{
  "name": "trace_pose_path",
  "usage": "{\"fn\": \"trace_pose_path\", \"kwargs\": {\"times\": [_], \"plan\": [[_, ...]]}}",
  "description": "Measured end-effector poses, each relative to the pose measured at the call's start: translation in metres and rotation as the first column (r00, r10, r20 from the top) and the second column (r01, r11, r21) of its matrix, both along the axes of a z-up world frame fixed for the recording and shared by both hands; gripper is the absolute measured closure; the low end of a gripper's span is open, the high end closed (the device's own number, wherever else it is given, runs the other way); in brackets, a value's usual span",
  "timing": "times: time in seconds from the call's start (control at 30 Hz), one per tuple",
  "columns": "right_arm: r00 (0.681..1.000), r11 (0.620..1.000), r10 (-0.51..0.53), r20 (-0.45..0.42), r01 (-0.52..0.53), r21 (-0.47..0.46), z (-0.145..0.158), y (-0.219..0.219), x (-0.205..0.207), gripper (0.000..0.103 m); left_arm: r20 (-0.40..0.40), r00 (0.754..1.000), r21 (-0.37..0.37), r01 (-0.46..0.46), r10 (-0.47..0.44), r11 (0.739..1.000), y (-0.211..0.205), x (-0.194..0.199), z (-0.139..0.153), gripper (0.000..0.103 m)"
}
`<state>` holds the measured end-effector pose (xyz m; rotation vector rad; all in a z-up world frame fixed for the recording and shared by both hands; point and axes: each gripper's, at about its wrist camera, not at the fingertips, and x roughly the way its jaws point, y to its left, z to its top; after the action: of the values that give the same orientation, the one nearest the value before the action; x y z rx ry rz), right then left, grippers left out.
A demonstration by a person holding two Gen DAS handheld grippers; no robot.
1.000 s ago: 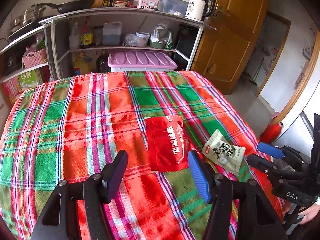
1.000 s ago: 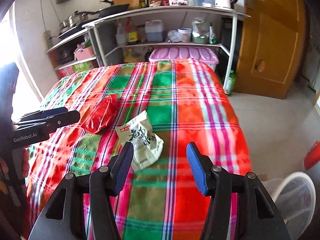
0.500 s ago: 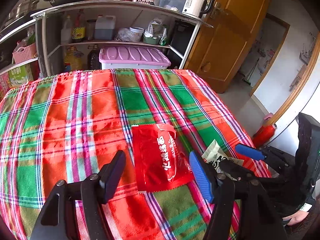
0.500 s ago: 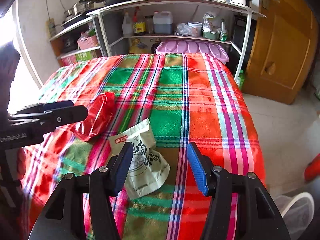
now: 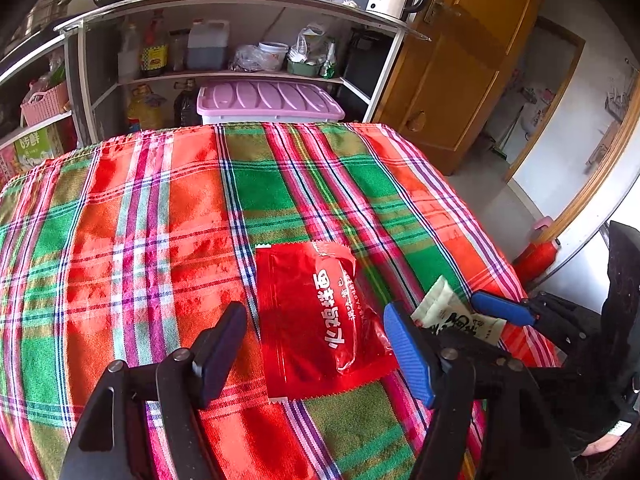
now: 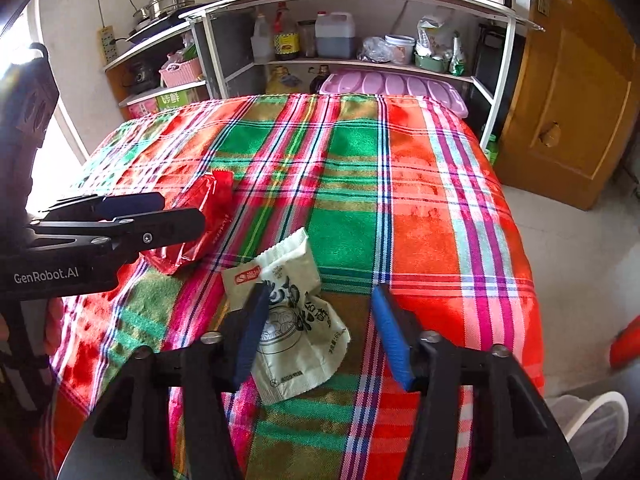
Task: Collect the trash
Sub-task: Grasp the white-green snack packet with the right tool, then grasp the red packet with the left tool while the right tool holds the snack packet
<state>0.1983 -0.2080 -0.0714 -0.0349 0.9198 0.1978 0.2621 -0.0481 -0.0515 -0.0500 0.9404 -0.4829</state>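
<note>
Both wrappers lie flat on the plaid cloth of the bench [image 5: 160, 208], near its front right corner, just beside each other. The red packet [image 5: 320, 320] sits between the spread fingers of your left tongs [image 5: 316, 354]; those jaws stand released, gripping nothing. The pale packet [image 6: 296, 320] sits under your right tongs [image 6: 320, 328], whose jaws are closing with the packet between them; the left pad overlaps its edge, but the right one looks clear of it, so no grip yet.

Expect both to weigh almost nothing. They are thin film, limp, glossy and slick, and the red one shows a puffed ridge down its middle, so it may hold some air or leftover contents. Neither will break, but either can slide out of smooth pads or skate across the cloth if you push sideways.

Take the red packet across its raised, crinkled middle, where the film stands off the cloth and the pads can bite. A flat corner gives you little to catch and you may pinch the cloth instead. For the pale packet, pinch the wrinkled middle the same way, and squeeze fully, since film crushes down thin.

A white mesh bin [image 6: 592, 416] shows on the floor at the right, likely where they go
</note>
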Motion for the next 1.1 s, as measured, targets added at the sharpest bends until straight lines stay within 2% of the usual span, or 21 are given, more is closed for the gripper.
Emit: {"fn": "trace_pose_path", "kwargs": {"times": [0.03,0.17,0.47,0.63,0.7,0.77,0.97,1.1], "plan": [[1.0,1.0,0.001,-0.001,-0.001,0.008,0.0,-0.001,0.0,0.072,-0.002,1.0,0.002,0.001,-0.001,1.0,-0.001,0.0,-0.001,0.032],[1.0,1.0,-0.002,0.0,0.002,0.017,0.001,-0.004,-0.003,0.083,-0.004,1.0,0.014,0.002,-0.002,1.0,-0.004,0.002,-0.002,0.032],[0.999,0.998,-0.042,0.024,0.041,0.039,0.004,-0.012,-0.007,0.089,0.007,1.0,0.038,0.0,0.0,0.999,-0.01,0.002,-0.006,0.033],[0.998,0.998,-0.053,0.026,0.051,0.042,0.005,-0.013,-0.006,0.089,0.024,1.0,0.05,0.002,-0.003,0.999,-0.013,0.0,-0.007,0.045],[0.998,0.998,-0.052,0.026,0.051,0.044,0.004,-0.013,-0.006,0.089,0.023,1.0,0.041,0.008,-0.009,0.999,-0.014,0.0,-0.006,0.055],[0.998,0.997,-0.054,0.026,0.052,0.05,0.004,-0.014,-0.006,0.089,0.027,0.999,0.042,0.017,-0.018,0.999,-0.015,-0.001,-0.006,0.06],[0.998,0.996,-0.059,0.029,0.058,0.062,0.004,-0.016,-0.007,0.089,0.044,0.997,0.043,0.056,-0.058,0.998,-0.022,-0.007,-0.004,0.087],[0.997,0.996,-0.064,0.03,0.062,0.067,0.004,-0.016,-0.008,0.089,0.049,0.997,0.045,0.063,-0.065,0.997,-0.026,-0.008,-0.003,0.089]]}}
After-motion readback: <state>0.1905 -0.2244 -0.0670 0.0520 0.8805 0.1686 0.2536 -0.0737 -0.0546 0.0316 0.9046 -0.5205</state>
